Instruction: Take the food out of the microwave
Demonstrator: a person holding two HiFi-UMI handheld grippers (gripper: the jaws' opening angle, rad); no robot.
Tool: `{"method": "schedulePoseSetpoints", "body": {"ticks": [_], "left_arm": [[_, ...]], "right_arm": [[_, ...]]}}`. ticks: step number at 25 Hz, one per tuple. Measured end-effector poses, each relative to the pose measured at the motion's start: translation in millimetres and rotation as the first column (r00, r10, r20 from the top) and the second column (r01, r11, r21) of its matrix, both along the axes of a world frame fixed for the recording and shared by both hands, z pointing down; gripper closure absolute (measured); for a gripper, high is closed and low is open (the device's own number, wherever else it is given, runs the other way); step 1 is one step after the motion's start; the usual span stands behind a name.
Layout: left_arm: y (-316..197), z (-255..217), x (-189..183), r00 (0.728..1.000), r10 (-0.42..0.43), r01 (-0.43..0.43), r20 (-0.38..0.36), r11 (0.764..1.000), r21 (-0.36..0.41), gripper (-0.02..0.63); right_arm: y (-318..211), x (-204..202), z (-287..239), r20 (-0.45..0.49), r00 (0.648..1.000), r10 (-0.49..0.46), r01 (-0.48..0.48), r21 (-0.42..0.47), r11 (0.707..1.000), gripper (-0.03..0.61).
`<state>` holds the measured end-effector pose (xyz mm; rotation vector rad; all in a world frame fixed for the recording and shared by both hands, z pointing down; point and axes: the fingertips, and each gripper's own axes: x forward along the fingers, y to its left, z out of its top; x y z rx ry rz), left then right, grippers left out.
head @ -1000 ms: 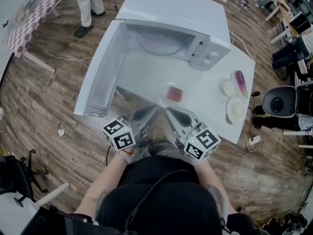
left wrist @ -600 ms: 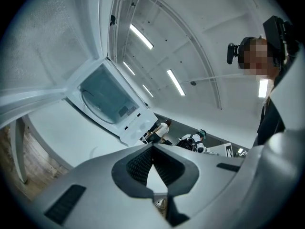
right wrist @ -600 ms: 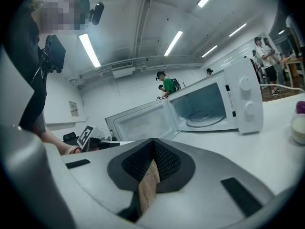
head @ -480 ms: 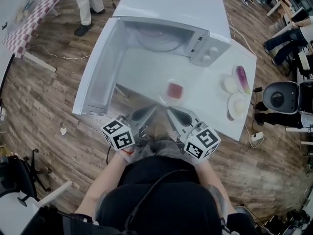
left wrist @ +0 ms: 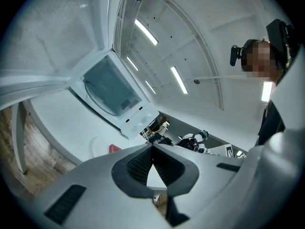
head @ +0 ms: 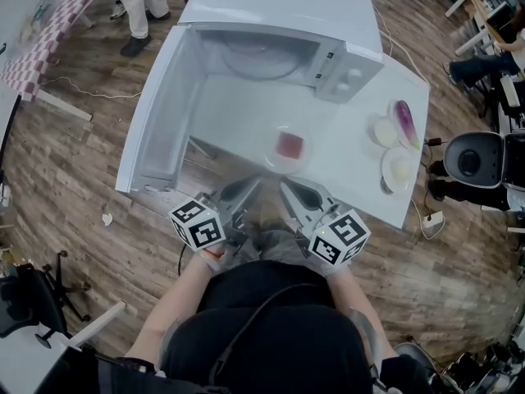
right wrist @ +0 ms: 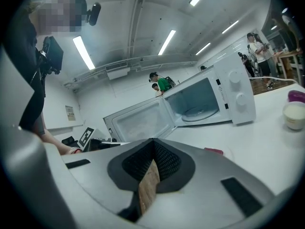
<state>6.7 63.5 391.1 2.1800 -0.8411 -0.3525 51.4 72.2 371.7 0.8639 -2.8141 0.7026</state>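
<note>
The white table (head: 344, 167) lies ahead of both grippers, with bare tabletop running to the open microwave (head: 287, 6). Its door (head: 156, 113) swings out ahead-left of the left gripper (head: 256, 180). The plate of red food (head: 289, 146) sits on the table just beyond the tips. Only the right gripper view shows the glass turntable (right wrist: 200, 112). The left gripper and the right gripper (head: 284, 184) are both clenched.

Purple vegetable (head: 404, 120) beside white dishes (head: 399, 171)
</note>
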Motion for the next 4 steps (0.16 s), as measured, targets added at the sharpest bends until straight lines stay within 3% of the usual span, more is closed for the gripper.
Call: {"method": "schedulePoseSetpoints", "body": {"ticks": [4], "left_arm": [[-2.1, 4.4, 3.1, 1.0, 0.008, -0.008, 0.003, 1.0, -0.013, 0.603]], "right_arm": [[-0.3, 3.2, 2.8, -0.005, 1.0, 0.005, -0.005, -0.004, 1.0, 0.558]]}}
